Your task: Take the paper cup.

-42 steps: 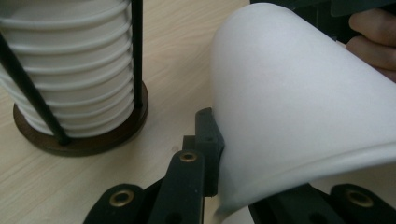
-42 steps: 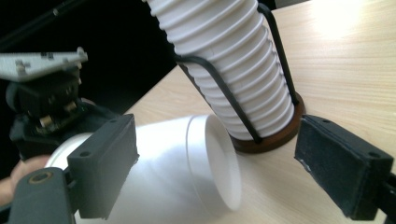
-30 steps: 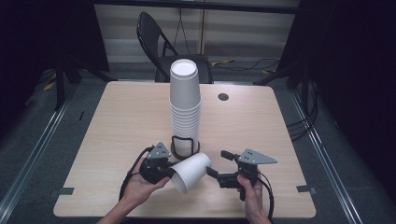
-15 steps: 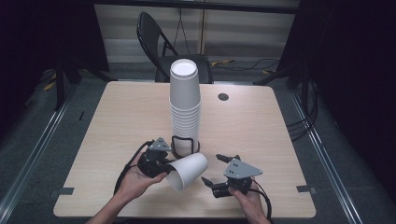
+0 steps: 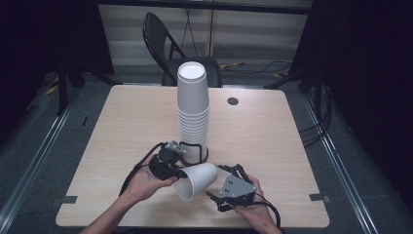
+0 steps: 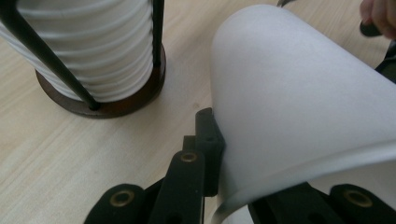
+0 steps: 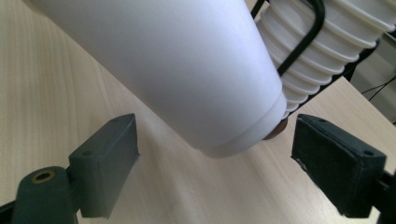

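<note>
Your left gripper (image 5: 179, 171) clamps the paper cup (image 5: 197, 181) by its rim

Low centre of frame; your right gripper (image 7: 212, 156) gapes wide around the cup's base, not touching.

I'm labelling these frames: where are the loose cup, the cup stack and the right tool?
loose cup (image 5: 197, 180): high view, its side wall.
cup stack (image 5: 193, 105): high view, side of the upper cups.
right tool (image 7: 215, 163): right gripper view, gap between its open jaws.

white paper cup (image 5: 197, 179), tilted, above table
</note>
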{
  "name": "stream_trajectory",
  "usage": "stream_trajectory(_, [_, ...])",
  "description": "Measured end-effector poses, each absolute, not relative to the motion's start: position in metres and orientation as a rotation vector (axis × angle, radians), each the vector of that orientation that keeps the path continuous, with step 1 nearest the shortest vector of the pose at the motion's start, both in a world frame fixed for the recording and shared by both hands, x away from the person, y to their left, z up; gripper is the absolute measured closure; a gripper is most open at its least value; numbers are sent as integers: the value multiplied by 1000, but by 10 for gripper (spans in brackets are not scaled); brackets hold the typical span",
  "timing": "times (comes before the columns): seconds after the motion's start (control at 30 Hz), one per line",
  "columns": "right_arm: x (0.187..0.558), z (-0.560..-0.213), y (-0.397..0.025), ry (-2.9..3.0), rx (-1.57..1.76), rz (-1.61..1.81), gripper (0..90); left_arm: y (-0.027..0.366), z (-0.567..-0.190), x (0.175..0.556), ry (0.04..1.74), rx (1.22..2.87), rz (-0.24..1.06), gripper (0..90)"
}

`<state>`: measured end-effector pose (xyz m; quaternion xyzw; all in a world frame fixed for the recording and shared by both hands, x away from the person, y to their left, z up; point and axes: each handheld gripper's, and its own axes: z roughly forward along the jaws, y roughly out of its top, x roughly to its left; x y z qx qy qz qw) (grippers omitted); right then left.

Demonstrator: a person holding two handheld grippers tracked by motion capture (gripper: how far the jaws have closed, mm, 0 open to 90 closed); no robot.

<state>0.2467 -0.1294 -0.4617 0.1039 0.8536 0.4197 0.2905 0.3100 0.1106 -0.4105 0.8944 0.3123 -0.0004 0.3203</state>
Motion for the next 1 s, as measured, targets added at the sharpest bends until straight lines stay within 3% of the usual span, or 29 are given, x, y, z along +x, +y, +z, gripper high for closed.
stream_trajectory(1.0, [237, -463, -92, 2232, 131, 1015, 73, 74, -407, 319, 789, 2461, -110, 868])
